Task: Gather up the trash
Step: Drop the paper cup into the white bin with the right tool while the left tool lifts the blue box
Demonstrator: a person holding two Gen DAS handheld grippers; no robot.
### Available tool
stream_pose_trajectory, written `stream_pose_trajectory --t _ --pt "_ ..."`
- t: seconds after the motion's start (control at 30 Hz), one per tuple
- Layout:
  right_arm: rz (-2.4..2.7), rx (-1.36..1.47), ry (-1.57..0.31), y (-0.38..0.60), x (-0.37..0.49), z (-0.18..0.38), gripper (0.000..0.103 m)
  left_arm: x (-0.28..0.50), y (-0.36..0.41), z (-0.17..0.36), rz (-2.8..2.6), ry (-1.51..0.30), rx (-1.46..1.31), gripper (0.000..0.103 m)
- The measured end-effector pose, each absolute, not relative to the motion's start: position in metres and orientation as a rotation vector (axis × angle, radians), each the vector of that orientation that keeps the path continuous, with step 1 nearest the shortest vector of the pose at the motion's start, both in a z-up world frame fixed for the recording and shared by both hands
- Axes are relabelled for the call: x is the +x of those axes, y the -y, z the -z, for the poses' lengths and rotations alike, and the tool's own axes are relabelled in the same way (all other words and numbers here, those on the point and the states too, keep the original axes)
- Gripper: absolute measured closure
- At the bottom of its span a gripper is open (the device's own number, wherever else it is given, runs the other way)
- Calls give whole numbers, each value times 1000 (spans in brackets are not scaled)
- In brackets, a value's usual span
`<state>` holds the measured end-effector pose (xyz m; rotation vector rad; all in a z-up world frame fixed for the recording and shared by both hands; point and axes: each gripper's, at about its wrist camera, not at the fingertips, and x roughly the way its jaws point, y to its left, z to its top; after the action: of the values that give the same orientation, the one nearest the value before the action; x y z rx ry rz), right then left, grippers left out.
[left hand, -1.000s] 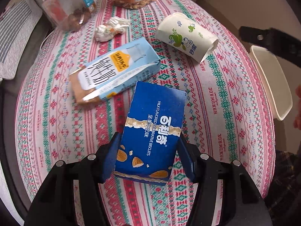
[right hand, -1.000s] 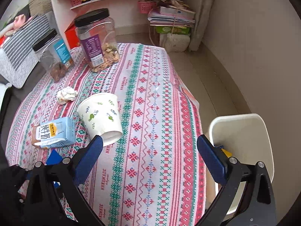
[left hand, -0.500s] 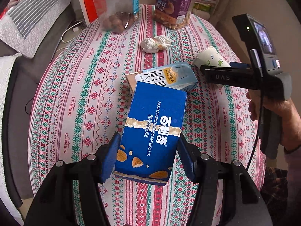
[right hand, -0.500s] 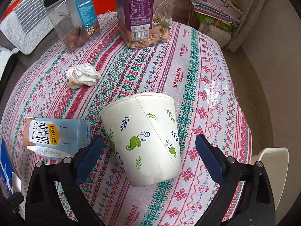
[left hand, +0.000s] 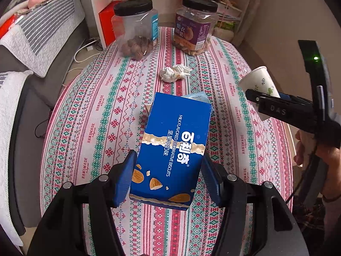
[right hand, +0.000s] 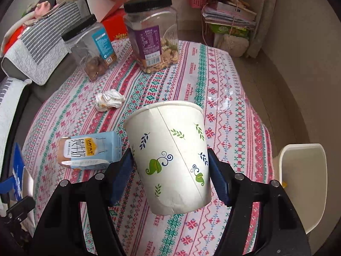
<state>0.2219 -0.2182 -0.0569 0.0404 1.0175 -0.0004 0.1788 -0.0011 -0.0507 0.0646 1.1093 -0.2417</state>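
Biscuit box, long axis running up-frame, sits clamped in the left gripper. Right gripper, jaws just closing, clasps the paper cup, mouth pointing up-frame.

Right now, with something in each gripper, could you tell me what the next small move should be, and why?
Probably swing the right gripper toward the white bin beside the table and release there. Its jaws have just been closing and now press the paper cup, which seems lifted clear of the tablecloth. The left gripper already holds the blue biscuit box, which can follow.
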Motion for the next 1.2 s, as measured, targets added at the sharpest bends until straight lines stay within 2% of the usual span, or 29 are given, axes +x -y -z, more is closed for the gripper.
stream_pose_trajectory --t 0.17,0.47,1.2 --pt "13 34 -951 232 193 26 38 173 5 48 238 -1097 79 44" --pt "47 66 -841 279 151 7 37 165 18 47 237 -1073 80 44" --pt "442 189 -806 427 99 11 34 162 126 54 346 -1066 172 44"
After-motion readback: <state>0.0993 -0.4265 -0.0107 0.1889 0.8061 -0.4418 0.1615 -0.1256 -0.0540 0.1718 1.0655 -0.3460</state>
